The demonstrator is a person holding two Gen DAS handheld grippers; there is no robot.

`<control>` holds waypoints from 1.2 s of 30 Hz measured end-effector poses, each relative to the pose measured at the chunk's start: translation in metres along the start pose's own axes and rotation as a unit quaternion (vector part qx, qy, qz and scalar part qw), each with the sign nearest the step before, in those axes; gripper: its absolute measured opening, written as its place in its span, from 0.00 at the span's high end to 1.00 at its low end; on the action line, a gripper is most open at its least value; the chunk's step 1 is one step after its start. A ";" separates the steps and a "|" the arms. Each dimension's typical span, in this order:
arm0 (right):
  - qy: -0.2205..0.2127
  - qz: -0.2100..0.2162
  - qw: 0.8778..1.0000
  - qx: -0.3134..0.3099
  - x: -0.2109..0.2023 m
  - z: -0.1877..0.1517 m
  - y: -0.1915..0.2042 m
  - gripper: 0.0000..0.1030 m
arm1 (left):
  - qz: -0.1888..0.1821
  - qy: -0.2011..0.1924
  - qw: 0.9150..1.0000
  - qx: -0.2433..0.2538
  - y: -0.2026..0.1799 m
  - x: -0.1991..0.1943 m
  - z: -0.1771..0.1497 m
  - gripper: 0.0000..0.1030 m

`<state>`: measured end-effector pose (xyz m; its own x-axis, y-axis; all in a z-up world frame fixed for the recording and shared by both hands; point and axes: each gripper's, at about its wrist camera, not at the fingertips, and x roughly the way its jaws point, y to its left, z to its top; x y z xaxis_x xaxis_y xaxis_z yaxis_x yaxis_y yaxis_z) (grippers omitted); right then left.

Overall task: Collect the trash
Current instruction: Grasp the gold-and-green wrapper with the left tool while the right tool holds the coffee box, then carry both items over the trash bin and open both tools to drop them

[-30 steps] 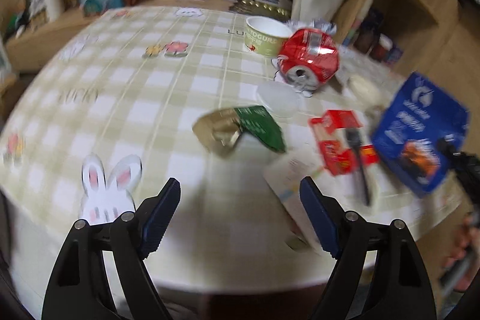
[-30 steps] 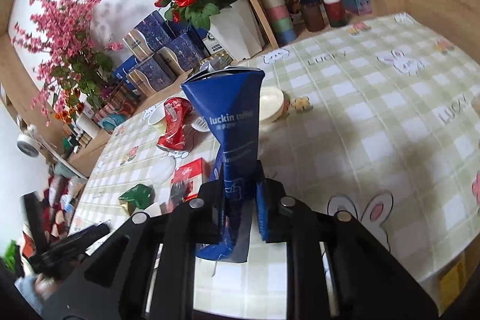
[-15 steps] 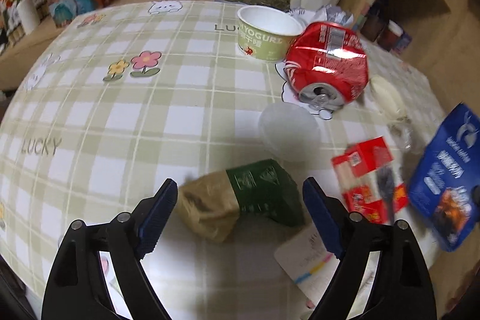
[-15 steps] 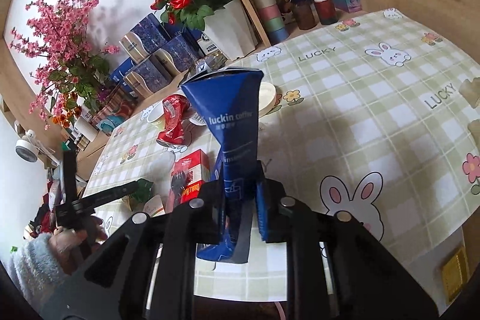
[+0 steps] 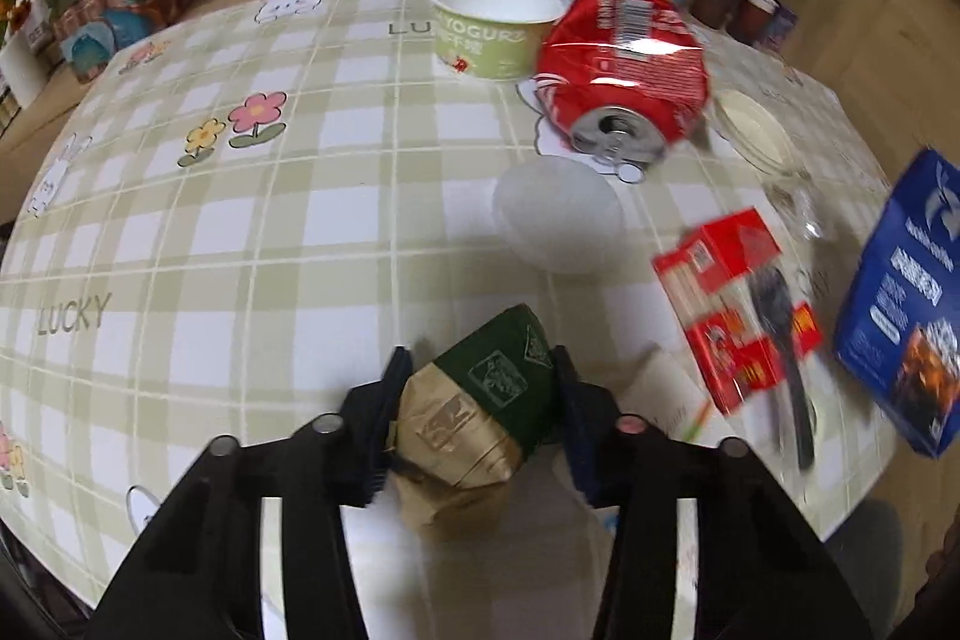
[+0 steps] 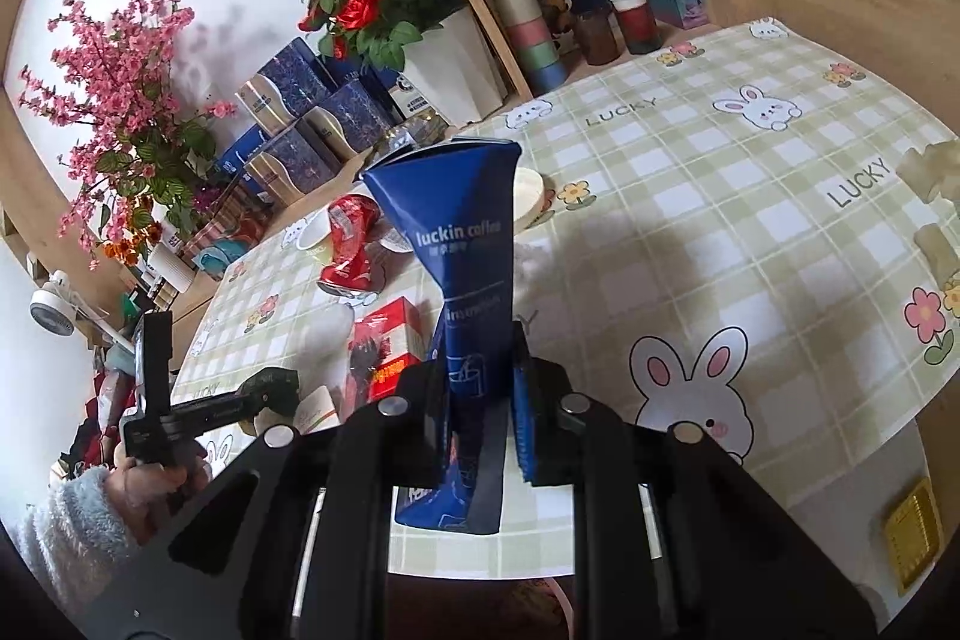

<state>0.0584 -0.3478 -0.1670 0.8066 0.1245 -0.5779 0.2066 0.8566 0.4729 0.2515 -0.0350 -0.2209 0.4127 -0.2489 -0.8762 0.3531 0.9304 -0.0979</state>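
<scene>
My left gripper (image 5: 477,388) is shut on a crumpled green and brown paper packet (image 5: 480,409) at the near edge of the checked table (image 5: 300,196). My right gripper (image 6: 480,376) is shut on a blue luckin coffee bag (image 6: 462,244), held upright above the table; the bag also shows at the right in the left wrist view (image 5: 900,304). Other trash lies on the table: a crushed red can (image 5: 624,70), a green yogurt cup (image 5: 492,25), a clear round lid (image 5: 558,214), a red carton (image 5: 738,304) with a black plastic fork (image 5: 780,334) on it, and a white paper slip (image 5: 666,394).
A white vase of red roses (image 6: 444,58), blue gift boxes (image 6: 300,100) and stacked paper cups (image 6: 528,28) stand on the wooden shelf behind the table. A white lid (image 5: 756,130) lies right of the can. The table edge is just under both grippers.
My left gripper moved forward over the green and brown packet and closed on it. My right gripper kept hold of the blue bag with little movement.
</scene>
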 end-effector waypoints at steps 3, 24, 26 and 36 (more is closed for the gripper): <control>-0.006 0.006 1.000 -0.006 -0.006 0.000 0.007 0.81 | -0.009 -0.012 1.000 0.002 -0.001 -0.018 -0.007 0.62; -0.022 0.048 0.998 -0.047 -0.081 -0.049 0.045 0.81 | -0.092 -0.056 0.994 0.013 -0.062 -0.141 -0.129 0.62; -0.022 0.050 0.997 -0.049 -0.087 -0.055 0.044 0.81 | -0.097 -0.046 0.994 0.015 -0.070 -0.139 -0.148 0.62; -0.007 0.067 0.997 -0.043 -0.111 -0.085 0.035 0.81 | -0.089 0.017 0.996 0.025 -0.092 -0.104 -0.198 0.61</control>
<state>-0.0710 -0.2892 -0.1430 0.8312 0.2337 -0.5045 0.0497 0.8725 0.4861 0.0099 -0.0413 -0.2146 0.3114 -0.3995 -0.8622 0.4599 0.8574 -0.2311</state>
